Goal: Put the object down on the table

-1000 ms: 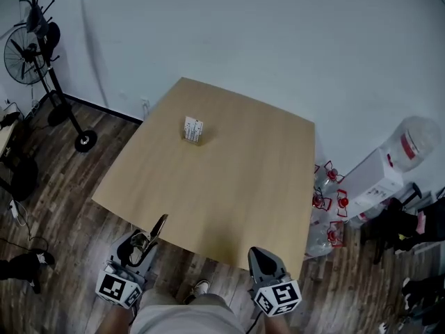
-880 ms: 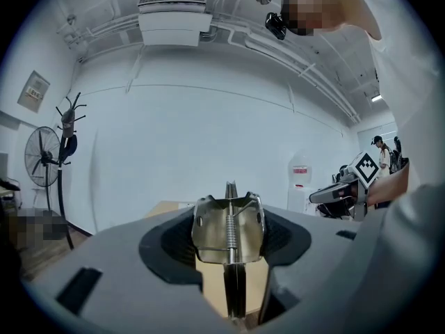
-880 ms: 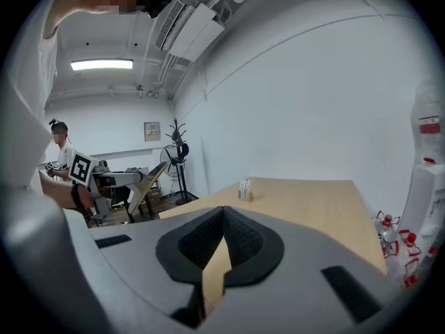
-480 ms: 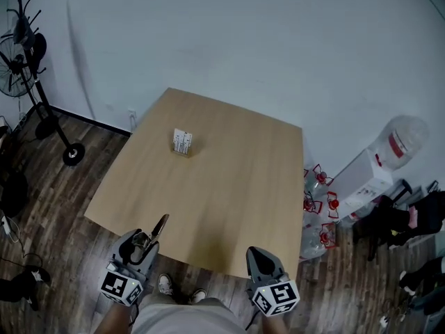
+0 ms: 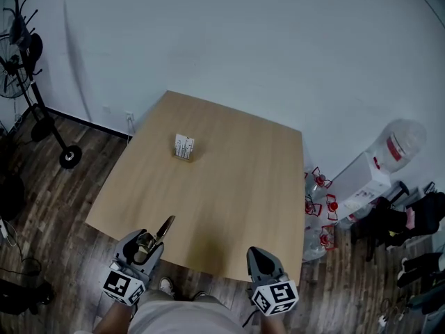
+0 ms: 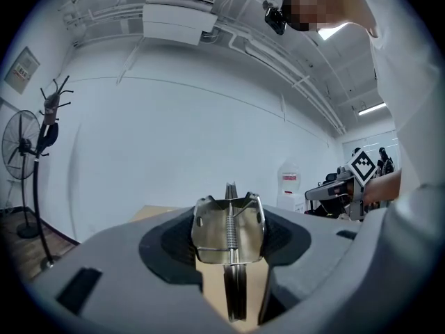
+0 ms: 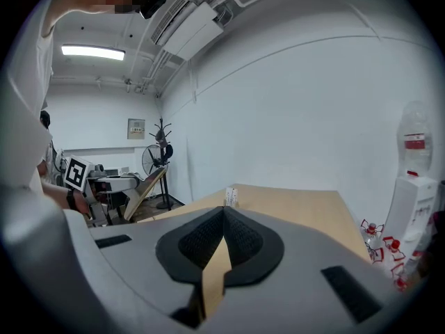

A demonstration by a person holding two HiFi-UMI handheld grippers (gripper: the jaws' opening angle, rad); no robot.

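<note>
A metal spring clip (image 5: 158,233) stands on edge between the jaws of my left gripper (image 5: 148,245), which is shut on it. In the left gripper view the clip (image 6: 229,223) fills the gap between the dark pads (image 6: 177,239), its spring pointing away from me. This gripper hovers at the near edge of the tan wooden table (image 5: 236,186). My right gripper (image 5: 259,257) is at the same edge, further right, shut with nothing held. Its pads (image 7: 240,242) meet at the tips in the right gripper view.
A small white box (image 5: 183,147) stands on the far left part of the table, also seen as the box (image 7: 231,197) in the right gripper view. A standing fan (image 5: 21,47) is at the far left. A water dispenser (image 5: 379,172) and red-capped bottles (image 5: 323,200) sit right of the table.
Both grippers have edged forward to the table's near edge, the left one still shut on the clip. The head view has swung slightly, so the table sits a little further left.
</note>
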